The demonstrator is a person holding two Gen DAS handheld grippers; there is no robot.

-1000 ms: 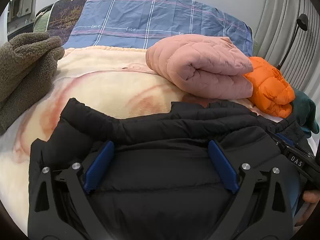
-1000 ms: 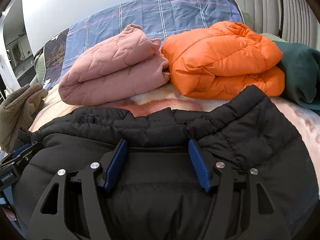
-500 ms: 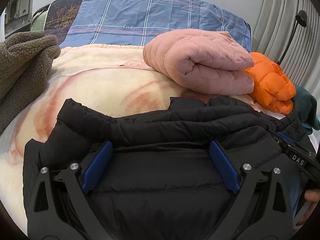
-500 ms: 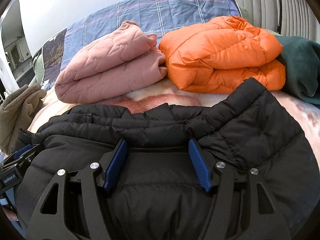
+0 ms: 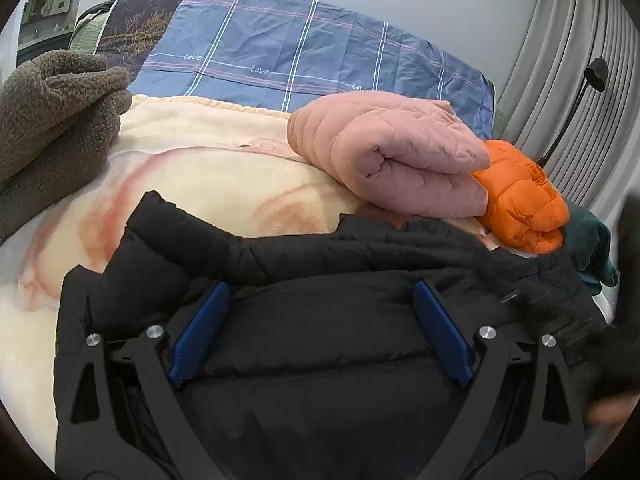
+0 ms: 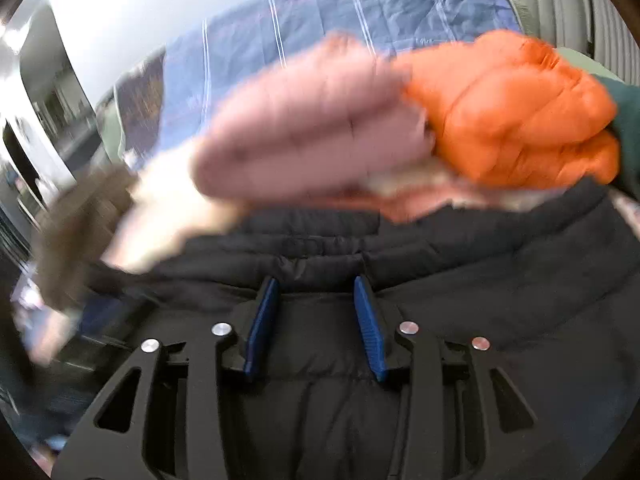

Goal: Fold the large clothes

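A black puffer jacket [image 5: 280, 252] lies spread across the near part of a cream blanket [image 5: 200, 172] on a bed. My left gripper [image 5: 320, 292] hovers low over the jacket's body, open wide, its blue pads [image 5: 200, 332] far apart with the padded fabric lying under them. In the blurred right wrist view my right gripper [image 6: 316, 284] is over the same jacket [image 6: 500, 280] near its folded top edge. Its jaws are closing, much narrower than the left's, with a ridge of black fabric between the blue pads [image 6: 368, 320]. I cannot see them pressing it.
Folded at the back lie a pink quilted jacket [image 5: 392, 156] and an orange puffer [image 5: 520, 200], with a teal garment [image 5: 592, 248] to the right. A brown fleece [image 5: 52, 120] is heaped at the left. Behind them are a blue checked pillow [image 5: 300, 52], a black lamp [image 5: 596, 72] and a pleated curtain.
The right gripper's jaws have narrowed around the jacket's fabric and its view has swung into blur. In the left view its right edge is now blurred. The left gripper has barely moved.
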